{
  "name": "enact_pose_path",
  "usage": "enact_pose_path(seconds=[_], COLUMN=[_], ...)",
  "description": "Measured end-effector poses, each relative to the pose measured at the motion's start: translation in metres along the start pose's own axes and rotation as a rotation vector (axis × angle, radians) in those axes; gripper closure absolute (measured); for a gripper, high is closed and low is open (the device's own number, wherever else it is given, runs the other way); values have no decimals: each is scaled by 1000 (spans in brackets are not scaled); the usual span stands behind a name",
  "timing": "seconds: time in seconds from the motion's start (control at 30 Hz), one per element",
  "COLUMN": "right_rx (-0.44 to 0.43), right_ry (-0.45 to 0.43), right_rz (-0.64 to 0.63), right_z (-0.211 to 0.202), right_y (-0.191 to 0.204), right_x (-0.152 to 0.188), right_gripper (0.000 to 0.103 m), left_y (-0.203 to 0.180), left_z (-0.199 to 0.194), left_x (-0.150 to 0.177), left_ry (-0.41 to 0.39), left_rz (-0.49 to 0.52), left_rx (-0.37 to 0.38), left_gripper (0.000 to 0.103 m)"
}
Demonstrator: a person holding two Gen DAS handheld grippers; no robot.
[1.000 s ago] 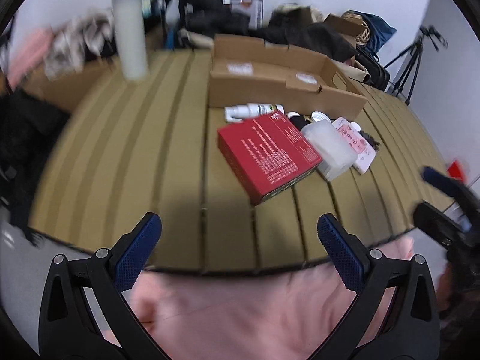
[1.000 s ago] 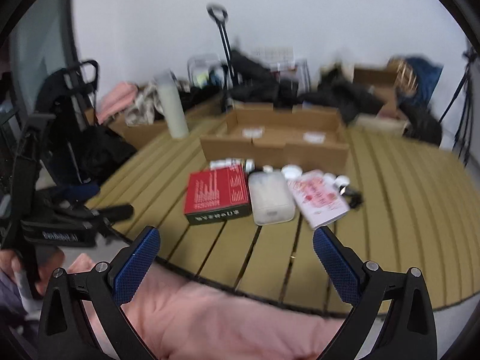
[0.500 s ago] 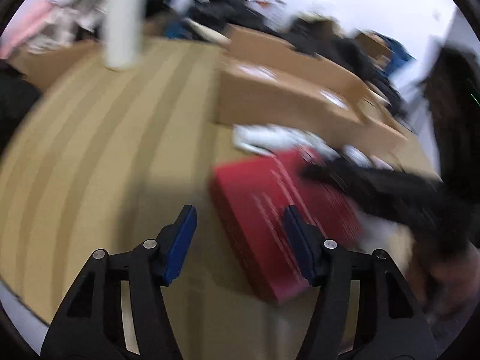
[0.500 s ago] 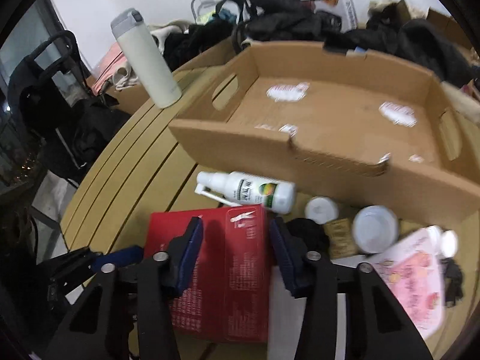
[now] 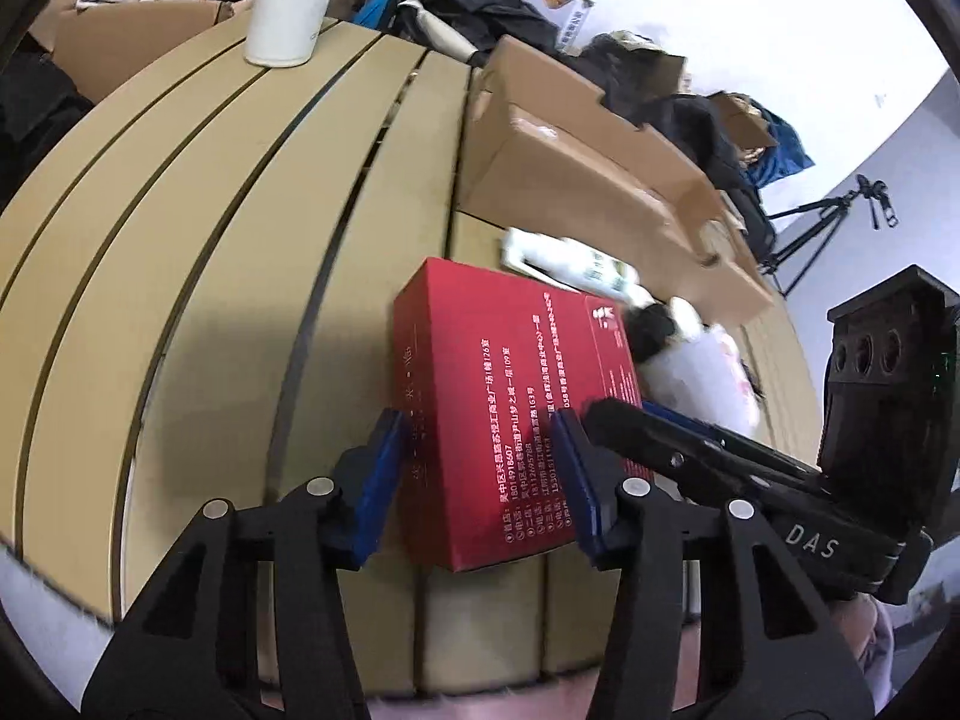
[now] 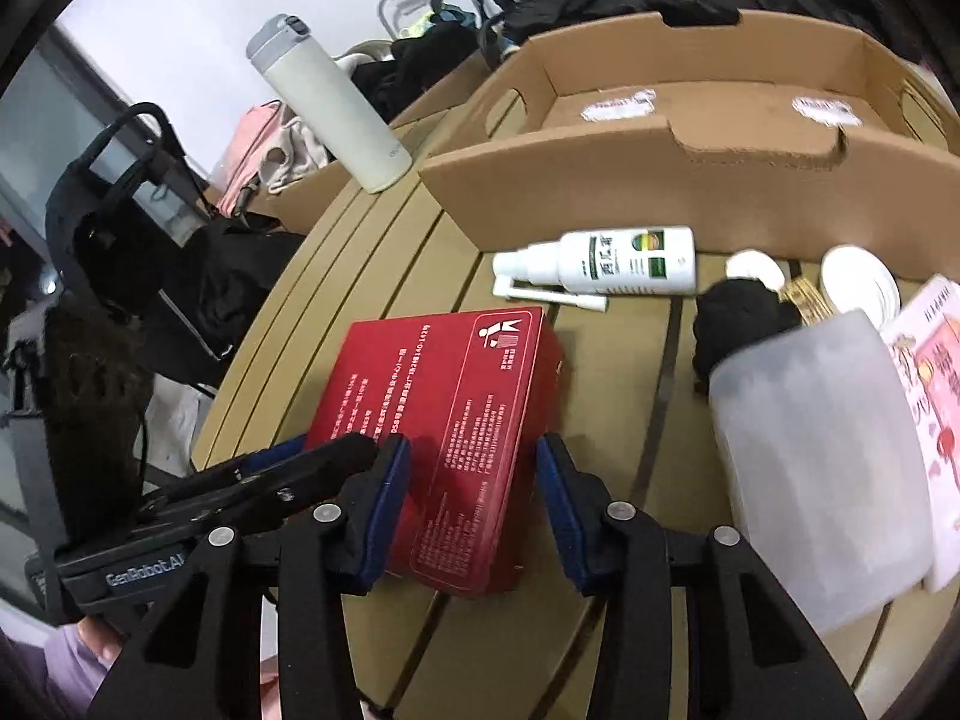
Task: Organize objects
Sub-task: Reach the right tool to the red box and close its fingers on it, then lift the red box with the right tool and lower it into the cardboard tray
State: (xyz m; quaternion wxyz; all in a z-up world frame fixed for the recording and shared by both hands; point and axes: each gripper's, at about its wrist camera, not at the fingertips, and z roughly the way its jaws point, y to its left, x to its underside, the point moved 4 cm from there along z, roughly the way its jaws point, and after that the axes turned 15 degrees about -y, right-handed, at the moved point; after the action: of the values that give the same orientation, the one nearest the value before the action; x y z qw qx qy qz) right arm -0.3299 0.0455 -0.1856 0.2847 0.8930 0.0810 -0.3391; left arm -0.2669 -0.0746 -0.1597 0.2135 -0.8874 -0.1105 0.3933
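A flat red box (image 5: 510, 396) lies on the slatted tan table (image 5: 210, 240); it also shows in the right wrist view (image 6: 444, 438). My left gripper (image 5: 480, 480) straddles the box's near left corner, jaws partly open, pads beside its edges. My right gripper (image 6: 474, 510) straddles the box's near right end, jaws partly open, close to its sides. Each gripper shows in the other's view. Behind the box stands an open cardboard tray (image 6: 690, 138).
A white spray bottle (image 6: 624, 261) lies before the tray. A frosted plastic container (image 6: 816, 468), a pink packet (image 6: 930, 408), a black lump (image 6: 741, 318) and white lids (image 6: 858, 285) sit to the right. A white flask (image 6: 336, 108) stands at the back left.
Both grippers moved forward from the table's front edge onto the red box and narrowed their jaws around its near end.
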Motion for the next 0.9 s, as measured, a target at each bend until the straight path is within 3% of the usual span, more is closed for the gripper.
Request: enact_pose_path(seconds=[0.13, 0.3, 0.37, 0.43, 0.47, 0.53, 0.6, 0.7, 0.8, 0.83, 0.9], right_rx=[-1, 15, 19, 49, 71, 117, 162, 175, 181, 172, 144], right_ry=[-86, -173, -206, -228, -233, -222, -180, -104, -35, -31, -31], right_rz=[-9, -13, 13, 17, 8, 2, -5, 45, 89, 104, 116], right_z=[-42, -69, -76, -74, -67, -44, -6, 42, 88, 100, 109], right_y=[13, 11, 1, -13, -16, -32, -51, -85, -107, -111, -115], right_x=[-8, -70, -109, -154, -166, -196, -218, -228, -222, -219, -217], right_gripper=[59, 60, 60, 60, 60, 60, 60, 61, 66, 66, 66], left_y=[-24, -73, -88, -93, -94, -93, -84, -63, -50, -45, -45], left_z=[-20, -5, 18, 50, 70, 106, 149, 207, 232, 231, 225], left_x=[-14, -98, -133, -159, -173, -193, -206, -212, -209, -212, -220], left_ry=[-46, -92, -58, 28, 70, 79, 106, 171, 193, 171, 127], left_rz=[41, 114, 144, 119, 101, 108, 113, 133, 187, 188, 171], left_rx=[50, 96, 99, 108, 109, 87, 25, -83, -172, -171, -104], left_gripper=[57, 57, 57, 57, 57, 59, 62, 63, 63, 63, 49])
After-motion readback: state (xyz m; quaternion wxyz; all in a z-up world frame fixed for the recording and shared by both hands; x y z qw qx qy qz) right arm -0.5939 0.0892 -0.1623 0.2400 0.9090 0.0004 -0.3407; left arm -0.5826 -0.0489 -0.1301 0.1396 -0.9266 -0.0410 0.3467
